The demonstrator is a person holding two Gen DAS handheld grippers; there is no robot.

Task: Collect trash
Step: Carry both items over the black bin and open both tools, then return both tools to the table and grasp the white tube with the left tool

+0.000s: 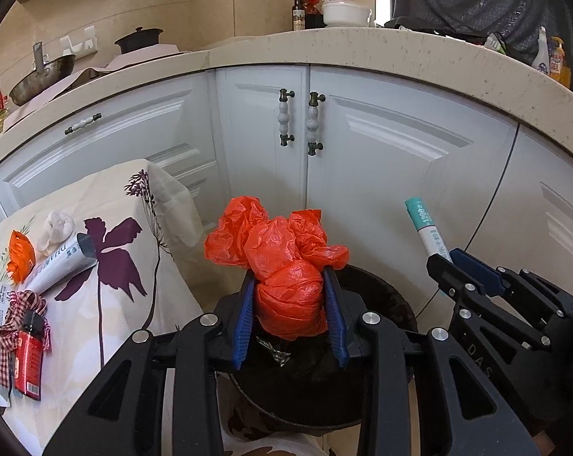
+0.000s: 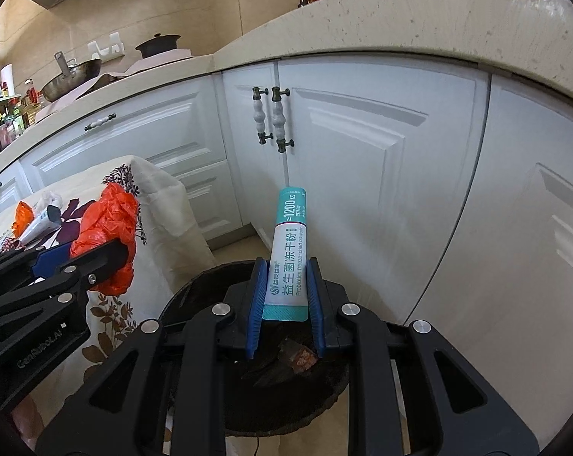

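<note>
Below, I see the dark bin (image 2: 195, 296) already holding scraps and a red wrapper (image 2: 301, 359). My left tool (image 1: 292, 285) pinches the crumpled orange bag (image 1: 282, 262) above its rim; my right tool (image 2: 284, 279) pinches the teal-and-white probiotics sachet (image 2: 288, 254) upright over its opening. More trash lies on the flowered bench (image 1: 134, 205) at left.

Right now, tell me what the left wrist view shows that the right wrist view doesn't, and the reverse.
Left wrist only: the red packet and checked ribbon on the flowered cloth.
Right wrist only: the sachet's printed front, a reddish wrapper inside the bin.
Both: the left gripper clamping the orange bag, the right gripper holding the sachet over the bin.
</note>
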